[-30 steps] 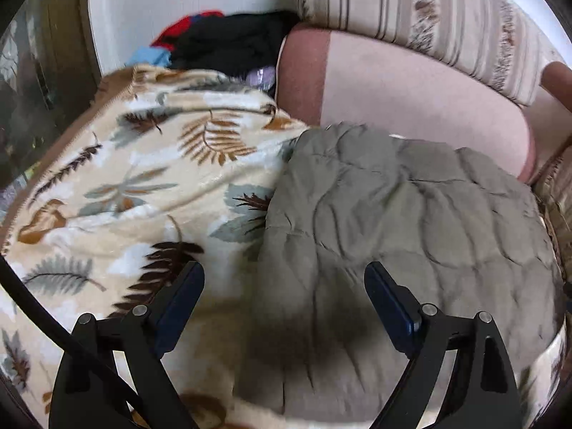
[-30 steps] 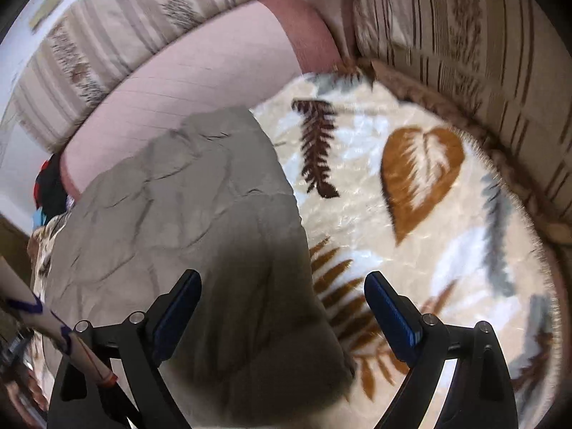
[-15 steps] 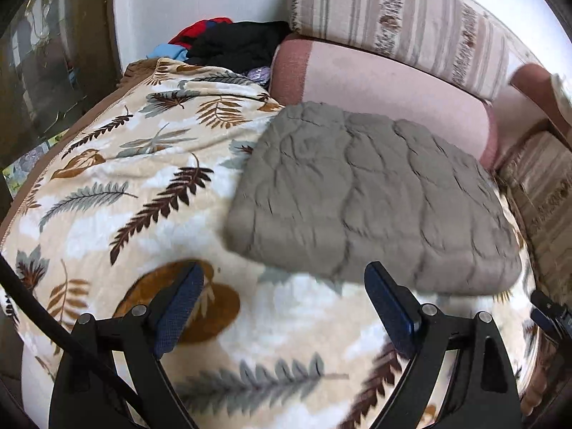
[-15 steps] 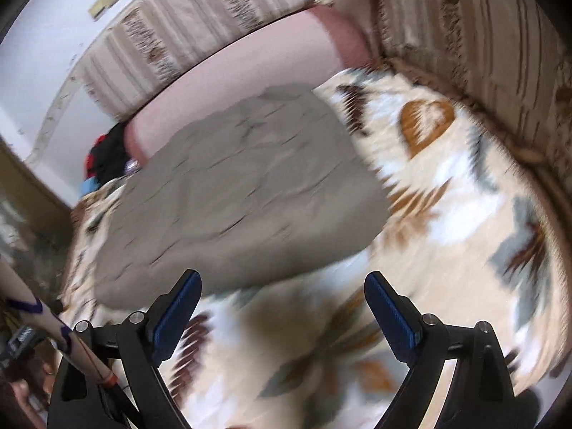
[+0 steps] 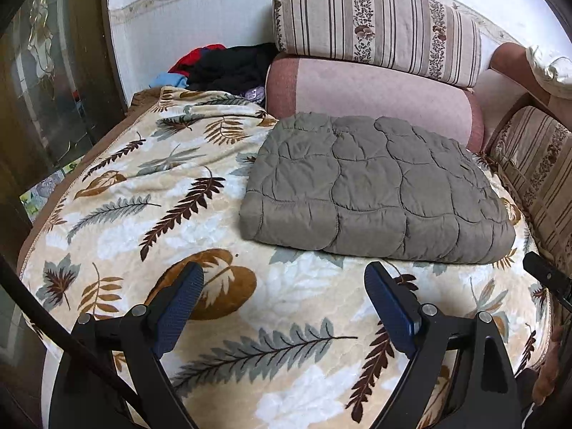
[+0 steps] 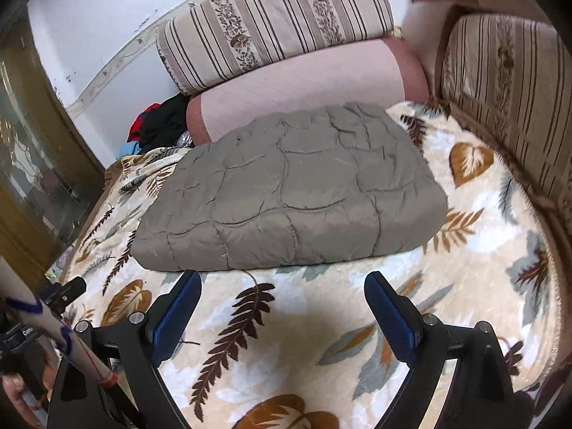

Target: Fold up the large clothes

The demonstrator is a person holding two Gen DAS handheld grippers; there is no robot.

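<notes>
A grey-brown quilted garment lies folded into a thick rectangle on a leaf-patterned blanket, its far edge against a pink cushion. It also shows in the right wrist view. My left gripper is open and empty, hanging above the blanket short of the garment's near edge. My right gripper is open and empty too, just short of the same near edge. Neither gripper touches the garment.
A pink bolster and a striped cushion stand behind the garment. A striped sofa arm runs along the right. A pile of dark, red and blue clothes lies at the back left. A glass-panelled door is at the left.
Both grippers have drawn back and up from over the garment. The whole folded garment and the blanket in front of it are now in view. Both stayed open.
</notes>
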